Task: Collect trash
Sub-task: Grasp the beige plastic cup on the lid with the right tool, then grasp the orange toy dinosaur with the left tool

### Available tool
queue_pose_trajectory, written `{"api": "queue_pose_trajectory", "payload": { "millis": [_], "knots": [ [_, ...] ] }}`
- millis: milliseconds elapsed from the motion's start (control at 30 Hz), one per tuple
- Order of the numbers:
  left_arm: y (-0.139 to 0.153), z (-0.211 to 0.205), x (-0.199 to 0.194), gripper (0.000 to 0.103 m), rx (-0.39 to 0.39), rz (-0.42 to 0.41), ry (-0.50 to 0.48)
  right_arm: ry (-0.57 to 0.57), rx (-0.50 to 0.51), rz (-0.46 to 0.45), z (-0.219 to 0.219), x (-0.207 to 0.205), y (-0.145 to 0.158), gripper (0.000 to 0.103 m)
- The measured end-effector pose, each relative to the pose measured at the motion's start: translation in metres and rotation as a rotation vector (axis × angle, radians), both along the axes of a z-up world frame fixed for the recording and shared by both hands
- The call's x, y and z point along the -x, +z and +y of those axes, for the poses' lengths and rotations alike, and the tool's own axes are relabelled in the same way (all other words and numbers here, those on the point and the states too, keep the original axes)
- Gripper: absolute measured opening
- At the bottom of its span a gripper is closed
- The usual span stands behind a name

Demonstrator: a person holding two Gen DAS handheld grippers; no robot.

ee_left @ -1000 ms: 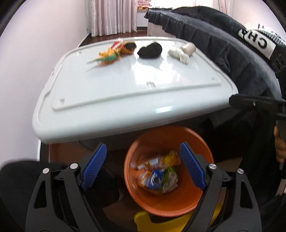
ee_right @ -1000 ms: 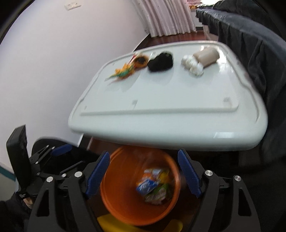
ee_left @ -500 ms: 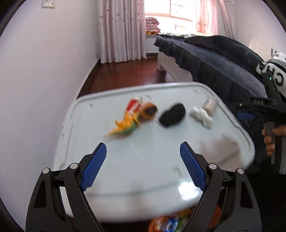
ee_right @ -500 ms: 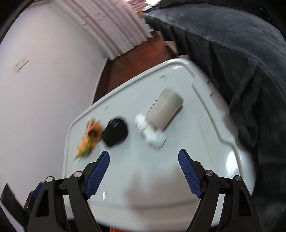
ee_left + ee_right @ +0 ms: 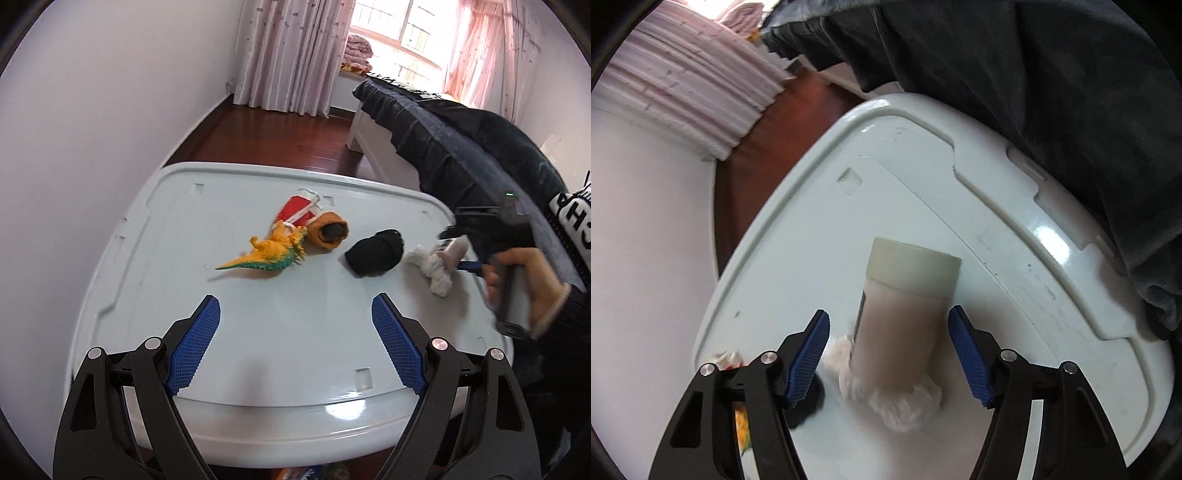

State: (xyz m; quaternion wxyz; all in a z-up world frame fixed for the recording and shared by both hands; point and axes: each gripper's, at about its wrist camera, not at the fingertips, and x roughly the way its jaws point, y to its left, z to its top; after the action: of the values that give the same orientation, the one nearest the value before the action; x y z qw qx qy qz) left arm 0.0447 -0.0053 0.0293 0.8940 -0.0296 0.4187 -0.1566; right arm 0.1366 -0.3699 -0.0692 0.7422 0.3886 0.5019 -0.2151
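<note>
right gripper [image 5: 888, 354] comes down steeply over the beige bottle [image 5: 905, 306], jaws closing, with the bottle lying on its side between the blue pads [image 5: 809, 354] and neither pad pressing on it yet. the right-hand pad looks just beside the bottle's flank, the left one a little further off. the pale cap points away from the claw, so the fingers straddle the round body across its width, which looks like the sensible way to pinch something that could roll. right under the claw, at the bottle's near end, sits a crumpled white tissue [image 5: 901, 398], touching the bottle or very close to it, and it may get dragged along or pinched in by accident. off the left finger's side a black lump [image 5: 373, 251] lies partly hidden behind the finger in the right wrist view.

from the left wrist view, further out past the black lump sit an orange knitted thing [image 5: 327, 232], a toy dinosaur [image 5: 273, 253] and a red and white packet [image 5: 297, 210], all on the white plastic lid [image 5: 258, 332] that serves as the table. left gripper [image 5: 295, 347] hangs wide open over the lid's bare near part, holding nothing, well apart from every item, probably waiting its turn. the person's hand [image 5: 524, 284] grips the right tool's handle at the lid's edge. dark bedding [image 5: 461, 147] lies beyond.
</note>
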Motion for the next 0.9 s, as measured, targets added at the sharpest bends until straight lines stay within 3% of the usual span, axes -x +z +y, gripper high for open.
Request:
{"api": "queue_pose_trajectory", "payload": {
  "millis": [167,267,400,500,600,733,900],
  "knots": [
    [-0.001,0.003,-0.002,0.082,0.032,0.021,0.005,-0.012,0.172,0.109,0.018,-0.027,-0.005,0.06],
    [-0.002,0.006,-0.003,0.082,0.046,0.034,0.014,0.068,0.323,0.175,0.038,-0.041,-0.009,0.048],
    [-0.004,0.013,-0.006,0.082,0.06,0.047,0.033,0.189,0.438,0.183,0.058,-0.04,-0.012,0.047],
    [-0.007,0.016,-0.009,0.082,0.067,0.064,0.053,0.214,0.42,0.13,0.054,-0.03,-0.011,0.047],
    [-0.013,0.016,-0.012,0.082,0.051,0.085,0.066,0.213,0.37,0.016,0.044,-0.015,-0.002,0.047],
    [-0.025,0.013,-0.016,0.082,-0.011,0.103,0.081,0.265,0.374,-0.143,0.042,0.014,0.03,0.047],
    [-0.045,0.009,-0.03,0.082,-0.079,0.154,0.075,0.422,0.235,-0.312,0.08,0.076,0.051,0.047]
  ]
}}
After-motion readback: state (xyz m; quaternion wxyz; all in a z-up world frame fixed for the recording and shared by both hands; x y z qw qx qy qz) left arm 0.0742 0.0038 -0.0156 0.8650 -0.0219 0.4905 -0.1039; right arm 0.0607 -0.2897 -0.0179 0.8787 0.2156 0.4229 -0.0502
